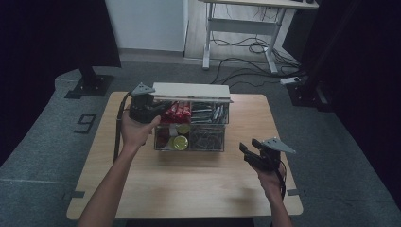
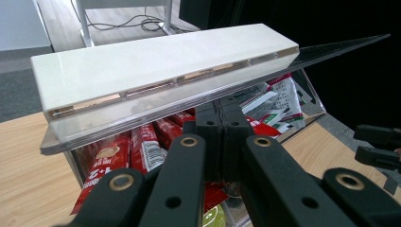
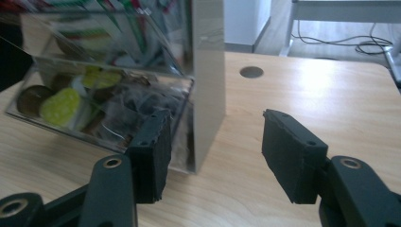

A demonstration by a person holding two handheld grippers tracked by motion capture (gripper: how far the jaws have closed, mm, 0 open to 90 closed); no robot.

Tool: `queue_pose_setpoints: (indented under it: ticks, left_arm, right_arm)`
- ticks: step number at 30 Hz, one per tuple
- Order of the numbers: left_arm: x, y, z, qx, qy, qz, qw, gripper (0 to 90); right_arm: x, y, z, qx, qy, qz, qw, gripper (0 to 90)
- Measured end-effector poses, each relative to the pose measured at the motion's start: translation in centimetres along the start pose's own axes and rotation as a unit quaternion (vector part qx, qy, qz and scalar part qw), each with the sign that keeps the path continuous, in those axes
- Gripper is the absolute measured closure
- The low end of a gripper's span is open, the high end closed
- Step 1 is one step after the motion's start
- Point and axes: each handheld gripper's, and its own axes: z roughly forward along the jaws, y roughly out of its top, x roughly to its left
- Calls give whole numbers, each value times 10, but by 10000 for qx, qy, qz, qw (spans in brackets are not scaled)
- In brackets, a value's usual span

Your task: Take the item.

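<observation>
Clear box (image 1: 189, 137), lid (image 1: 191, 91) raised, cables (image 1: 246, 47) behind.

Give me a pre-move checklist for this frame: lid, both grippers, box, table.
1. Left gripper jaws closed, at the lid's front edge: ok; whether they actually pinch the lid: cannot tell.
2. Lid raised, white handle bar on top: ok.
3. Right gripper jaws open, nothing between them: ok.
4. Right gripper apart from the clear box, beside its right end: ok.
5. Red sachets and other contents inside the compartments, none spilled: ok.
6. Box flat on the table: ok.
</observation>
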Motion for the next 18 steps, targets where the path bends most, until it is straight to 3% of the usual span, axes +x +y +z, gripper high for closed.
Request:
queue_pose_setpoints:
  ticks: [18]
  left_arm:
    - [0,1,1,2,-25,-49,10000,893]
  right_arm:
    - [27,48,14,-122,306,-263,9991,461]
